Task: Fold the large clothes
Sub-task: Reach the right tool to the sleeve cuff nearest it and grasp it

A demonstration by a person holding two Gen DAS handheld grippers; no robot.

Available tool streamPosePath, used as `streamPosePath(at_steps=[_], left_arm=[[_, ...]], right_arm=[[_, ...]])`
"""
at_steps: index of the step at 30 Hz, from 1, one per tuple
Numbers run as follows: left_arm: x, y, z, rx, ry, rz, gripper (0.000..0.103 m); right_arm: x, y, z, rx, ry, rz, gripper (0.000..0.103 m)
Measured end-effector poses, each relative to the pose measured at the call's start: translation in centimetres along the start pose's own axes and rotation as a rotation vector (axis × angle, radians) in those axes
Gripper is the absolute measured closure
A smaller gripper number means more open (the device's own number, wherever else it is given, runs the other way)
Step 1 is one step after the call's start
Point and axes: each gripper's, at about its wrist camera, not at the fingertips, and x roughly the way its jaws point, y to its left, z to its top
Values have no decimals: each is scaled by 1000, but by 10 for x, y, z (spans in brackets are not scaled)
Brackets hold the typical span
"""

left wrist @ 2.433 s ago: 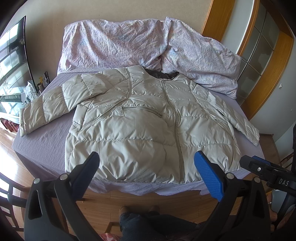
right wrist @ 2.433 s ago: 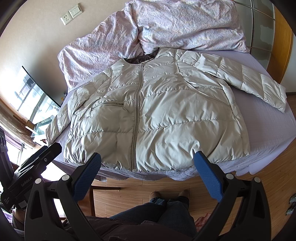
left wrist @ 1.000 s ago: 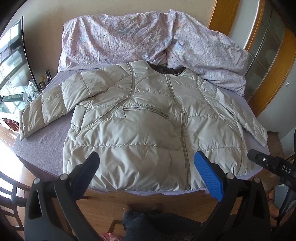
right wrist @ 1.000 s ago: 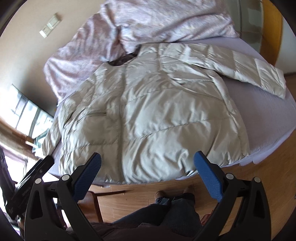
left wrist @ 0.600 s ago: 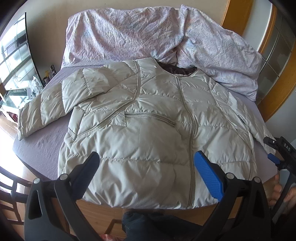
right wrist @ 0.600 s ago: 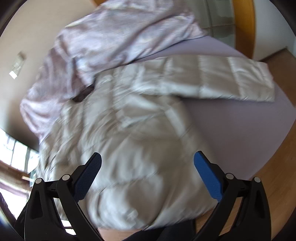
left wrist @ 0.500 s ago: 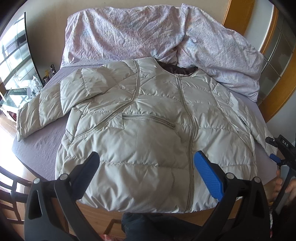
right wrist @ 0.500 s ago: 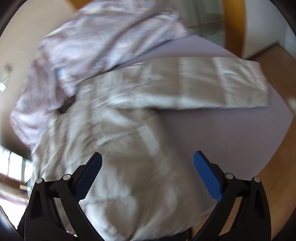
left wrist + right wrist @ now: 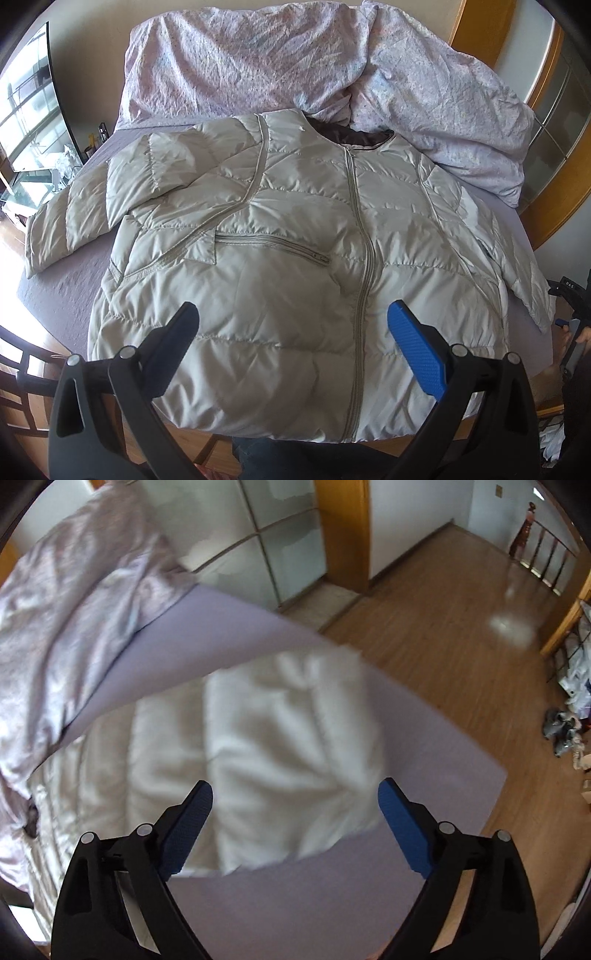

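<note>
A home bedroom: a bed (image 9: 62, 295) with a lilac sheet fills the room, and a crumpled floral duvet (image 9: 258, 62) is heaped at its head against a beige wall. Beside the bed run a wooden floor (image 9: 443, 635) and a wood-framed frosted-glass door (image 9: 266, 542); past its foot lie scattered belongings (image 9: 565, 727).

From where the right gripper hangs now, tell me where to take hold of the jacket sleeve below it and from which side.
Grip the sleeve at its cuff end, coming from above and from the bed's outer edge. It lies flat and spread away from the jacket body on the purple sheet, its free end nearest the right gripper, whose jaws have just been closing with nothing pinched yet. The puffy quilting probably bunches easily between the pads.
</note>
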Motion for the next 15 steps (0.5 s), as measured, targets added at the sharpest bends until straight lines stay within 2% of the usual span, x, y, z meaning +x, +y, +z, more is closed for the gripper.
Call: streamPosePath(at_steps=[7, 11, 14, 15], left_arm=[[0, -11, -4, 1, 2, 7, 2], [0, -9, -3, -9, 4, 9, 2], [1, -6, -2, -7, 6, 8, 2], [2, -4, -1, -7, 6, 7, 2]], right_arm=[[33, -12, 15, 42, 96, 31, 42], [38, -13, 15, 47, 114, 54, 51], [39, -16, 14, 75, 117, 82, 61], [40, -16, 14, 85, 116, 93, 67]])
